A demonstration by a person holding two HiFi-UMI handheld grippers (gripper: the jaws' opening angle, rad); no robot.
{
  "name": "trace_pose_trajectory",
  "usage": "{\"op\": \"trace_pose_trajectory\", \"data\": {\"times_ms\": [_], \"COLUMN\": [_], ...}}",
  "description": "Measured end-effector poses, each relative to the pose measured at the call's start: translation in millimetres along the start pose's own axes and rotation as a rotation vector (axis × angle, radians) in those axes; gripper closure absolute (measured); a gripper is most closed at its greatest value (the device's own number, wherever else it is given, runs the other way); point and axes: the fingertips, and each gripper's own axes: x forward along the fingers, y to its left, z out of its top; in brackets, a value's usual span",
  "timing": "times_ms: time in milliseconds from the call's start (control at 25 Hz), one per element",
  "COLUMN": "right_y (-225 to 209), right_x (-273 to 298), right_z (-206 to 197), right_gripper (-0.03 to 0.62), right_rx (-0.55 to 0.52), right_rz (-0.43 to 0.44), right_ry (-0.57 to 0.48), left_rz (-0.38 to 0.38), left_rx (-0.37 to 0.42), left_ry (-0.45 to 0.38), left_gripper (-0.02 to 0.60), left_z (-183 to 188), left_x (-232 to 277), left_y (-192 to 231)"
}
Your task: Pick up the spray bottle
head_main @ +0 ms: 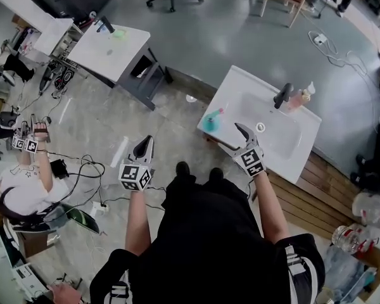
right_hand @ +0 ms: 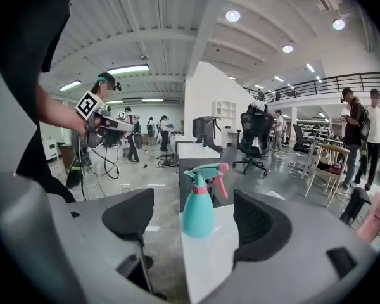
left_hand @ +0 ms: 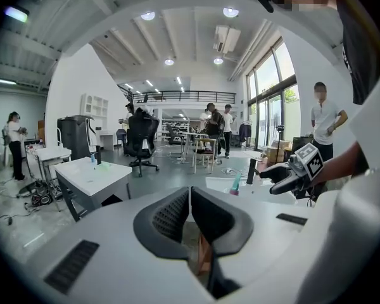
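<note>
Right hand-held gripper (head_main: pixel 239 129) spread — teal spray bottle (right_hand: pixel 198 202) ahead, left hand-held gripper (head_main: pixel 145 143) pressed together

A teal spray bottle (head_main: pixel 210 121) stands on a corner of the white sink (head_main: pixel 240 84), just beside the right gripper (head_main: pixel 244 132), at its nine o'clock. The left gripper (head_main: pixel 144 147) hovers over the floor (head_main: pixel 95 116), at the bottle's eight o'clock.

Operator wears a black short-sleeved top (head_main: pixel 202 233), white stripes (head_main: pixel 296 258) at the sleeve hems, black shoes (head_main: pixel 182 168). Handhelds: left gripper (head_main: pixel 144 147) and right gripper (head_main: pixel 244 133), both with pale grey shells and black ribbed pads (right_hand: pixel 256 223). Each carries a white cube (head_main: pixel 135 176) with black square markers.
</note>
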Motion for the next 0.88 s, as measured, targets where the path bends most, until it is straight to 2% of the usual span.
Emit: {"op": "trace_pose_trajectory", "data": {"times_ms": [320, 680, 880], "right_y": [-6, -20, -29], "right_x": [27, 70, 92], "right_z": [13, 20, 21], "right_gripper": [0.178, 0.147, 0.134], "right_rx": [-0.002, 0.043, 0.053], "right_rz": [-0.051, -0.147, -0.179], "right_ry": [0.026, 0.059, 0.068], "left_rz": [-0.083, -0.174, -0.197], "left_rx": [0.03, 0.079, 0.104], "left_ry": [-0.014, -0.024, -0.02], "left_gripper": [0.549, 0.549, 0.549], "left_z": [25, 64, 77], "left_x": [34, 94, 117], "left_y": [24, 82, 104]}}
